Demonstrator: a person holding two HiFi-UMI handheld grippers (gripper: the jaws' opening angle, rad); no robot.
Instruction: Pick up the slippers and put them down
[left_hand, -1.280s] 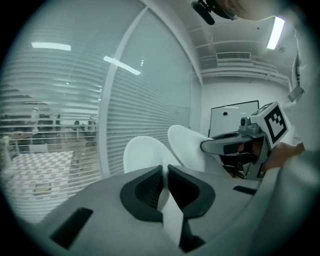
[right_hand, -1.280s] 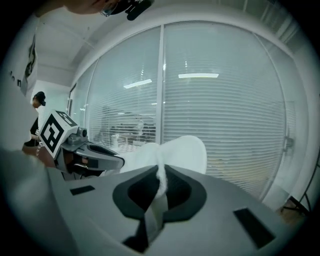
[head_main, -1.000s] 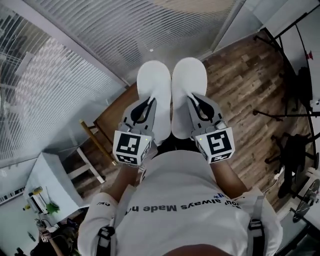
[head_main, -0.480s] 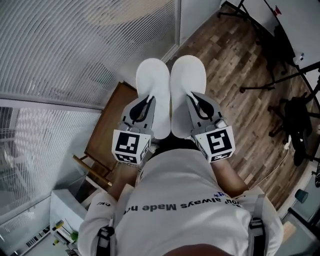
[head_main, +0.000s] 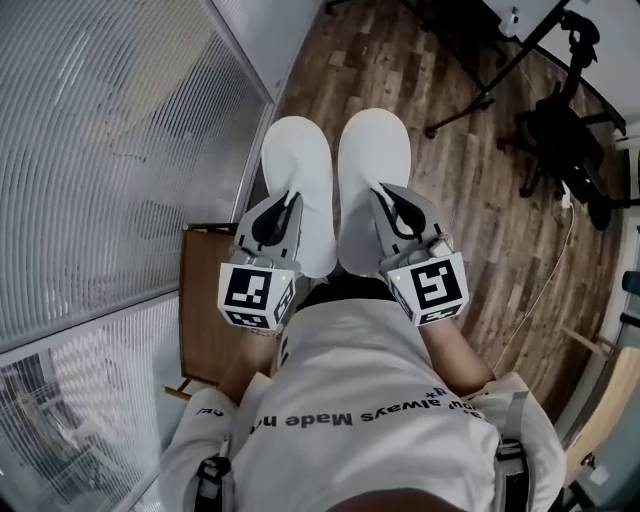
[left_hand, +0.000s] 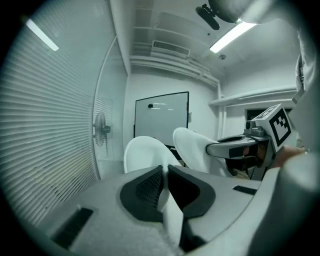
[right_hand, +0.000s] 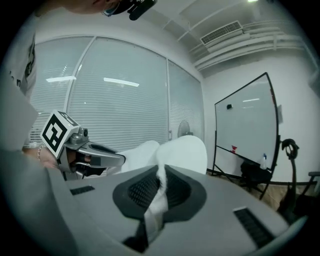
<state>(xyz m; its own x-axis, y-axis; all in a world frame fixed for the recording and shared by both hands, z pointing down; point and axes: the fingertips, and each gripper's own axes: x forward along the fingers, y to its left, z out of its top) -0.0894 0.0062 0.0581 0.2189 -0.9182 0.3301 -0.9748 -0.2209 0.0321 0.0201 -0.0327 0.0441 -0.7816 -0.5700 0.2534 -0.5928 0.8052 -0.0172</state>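
Observation:
I hold two white slippers side by side in the air in front of the person's chest, toes pointing away. My left gripper (head_main: 289, 200) is shut on the rear edge of the left slipper (head_main: 295, 165). My right gripper (head_main: 386, 192) is shut on the rear edge of the right slipper (head_main: 374, 160). In the left gripper view the slipper's thin edge (left_hand: 167, 200) runs pinched between the dark pads, with its toe (left_hand: 141, 154) beyond. The right gripper view shows the same: a white edge (right_hand: 157, 200) clamped, and the toe (right_hand: 189, 151) ahead.
A wall of slatted blinds (head_main: 110, 150) fills the left. Wood floor (head_main: 470, 230) lies ahead and right, with black stands (head_main: 500, 80) and a dark chair (head_main: 565, 140). A wooden seat (head_main: 205, 310) sits low left. A whiteboard (right_hand: 247, 125) and a fan (left_hand: 101, 130) stand farther off.
The room has swung across the head view: the blinds slid left and down, and the wood floor now lies ahead. Both slippers stay gripped, side by side, in the same pose.

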